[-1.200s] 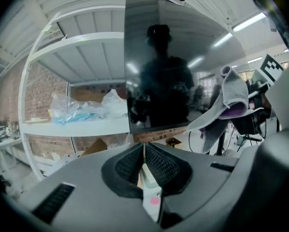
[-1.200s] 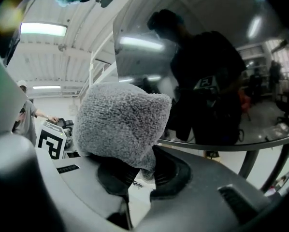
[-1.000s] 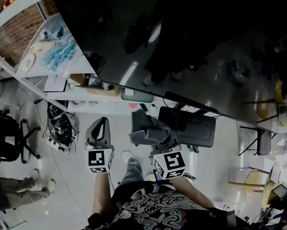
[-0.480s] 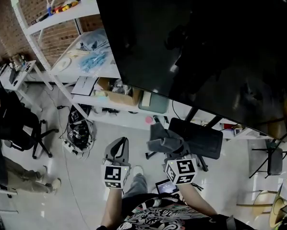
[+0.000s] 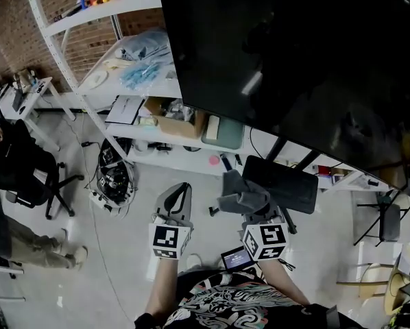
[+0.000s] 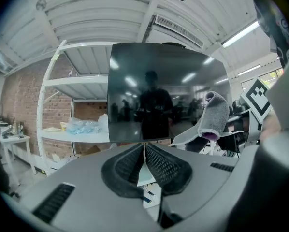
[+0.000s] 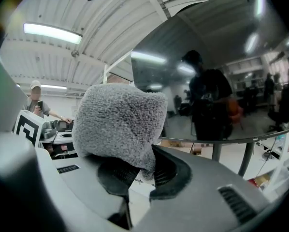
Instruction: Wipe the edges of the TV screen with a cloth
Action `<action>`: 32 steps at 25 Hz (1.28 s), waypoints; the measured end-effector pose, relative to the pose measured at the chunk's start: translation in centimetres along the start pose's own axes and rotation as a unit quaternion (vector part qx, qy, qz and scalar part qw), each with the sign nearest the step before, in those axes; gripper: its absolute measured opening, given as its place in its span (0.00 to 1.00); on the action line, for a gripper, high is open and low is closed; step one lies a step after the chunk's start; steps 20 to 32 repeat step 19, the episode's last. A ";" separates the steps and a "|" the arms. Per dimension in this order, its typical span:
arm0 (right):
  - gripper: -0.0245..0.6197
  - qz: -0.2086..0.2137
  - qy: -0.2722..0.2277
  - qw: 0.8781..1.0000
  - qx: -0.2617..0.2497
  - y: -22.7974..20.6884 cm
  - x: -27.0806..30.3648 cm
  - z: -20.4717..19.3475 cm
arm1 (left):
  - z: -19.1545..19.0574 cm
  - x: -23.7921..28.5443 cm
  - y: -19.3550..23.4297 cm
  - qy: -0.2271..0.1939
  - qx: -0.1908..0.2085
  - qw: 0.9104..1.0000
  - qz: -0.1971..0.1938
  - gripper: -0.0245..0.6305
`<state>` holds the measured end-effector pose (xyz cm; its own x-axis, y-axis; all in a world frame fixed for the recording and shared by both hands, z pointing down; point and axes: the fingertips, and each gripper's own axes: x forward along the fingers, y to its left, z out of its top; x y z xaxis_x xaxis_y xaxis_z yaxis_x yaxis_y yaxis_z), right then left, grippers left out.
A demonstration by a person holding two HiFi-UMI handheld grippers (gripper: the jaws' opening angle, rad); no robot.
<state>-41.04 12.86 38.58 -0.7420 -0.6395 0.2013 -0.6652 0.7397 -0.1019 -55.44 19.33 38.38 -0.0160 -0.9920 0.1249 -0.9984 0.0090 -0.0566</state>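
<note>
The right gripper (image 5: 245, 199) is grasping the one grey cloth (image 5: 236, 192), short of the single TV screen (image 5: 294, 60) — its lower edge is running lengthwise ahead and above, nearer this gripper. The left gripper (image 5: 176, 201) is hanging alongside, clenched on nothing.

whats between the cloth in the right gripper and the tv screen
Nothing touches: in the head view the cloth in the right gripper sits short of the TV screen, with floor and the black stand shelf between.
</note>
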 end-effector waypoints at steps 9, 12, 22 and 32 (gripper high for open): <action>0.14 0.001 -0.003 1.000 -0.002 1.8 -0.4 0.1 | -0.2 -1.9 1.1 -0.005 -0.003 1.000 -0.005 0.08; 0.14 0.010 0.000 1.000 -0.011 2.7 -0.5 0.0 | 0.3 -2.4 1.0 -0.013 0.001 1.000 -0.010 0.08; 0.14 0.019 0.007 1.000 -0.012 3.8 -0.4 -0.7 | 0.5 -3.1 0.8 -0.023 0.011 1.000 -0.013 0.08; 0.14 0.019 0.007 1.000 -0.012 3.8 -0.4 -0.7 | 0.5 -3.1 0.8 -0.023 0.011 1.000 -0.013 0.08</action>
